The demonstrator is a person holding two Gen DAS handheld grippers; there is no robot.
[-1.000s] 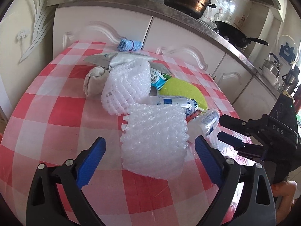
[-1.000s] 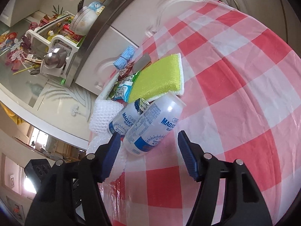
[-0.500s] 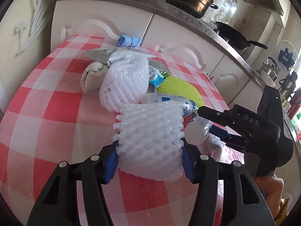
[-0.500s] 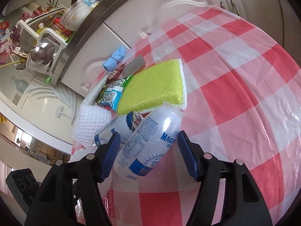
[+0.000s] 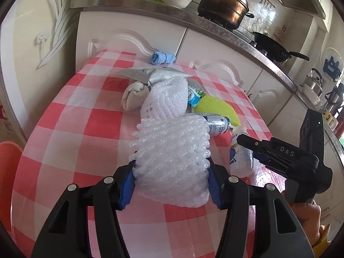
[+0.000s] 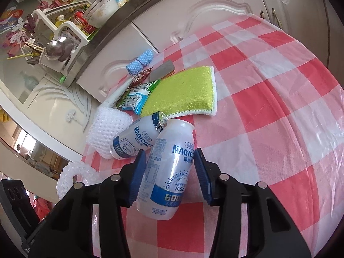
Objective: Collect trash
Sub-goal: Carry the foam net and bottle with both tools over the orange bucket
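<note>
On the red-and-white checked table (image 5: pixel 86 133) lies a pile of trash. My left gripper (image 5: pixel 171 172) is shut on a white foam fruit net (image 5: pixel 172 150), its blue pads pressing the net's sides. A second foam net (image 5: pixel 165 101) lies beyond it. My right gripper (image 6: pixel 169 157) is shut on a white plastic drink bottle (image 6: pixel 167 185) that lies on its side. The same gripper (image 5: pixel 249 148) and bottle (image 5: pixel 240 161) show at the right of the left wrist view. A second bottle (image 6: pixel 133 139) with a torn foil lid rests against the held one.
A green sponge (image 6: pixel 182 92), a snack wrapper (image 6: pixel 137 96), a silver wrapper (image 5: pixel 150 74), a beige rag (image 5: pixel 133 99) and a rolled blue cloth (image 5: pixel 161 57) lie farther back. White cabinets and a counter with pots stand behind. An orange bin (image 5: pixel 8 172) sits below the table's left edge.
My left gripper closed on the foam net and lifted it slightly. My right gripper's jaws closed in onto the near bottle, which now sits between the pads.
</note>
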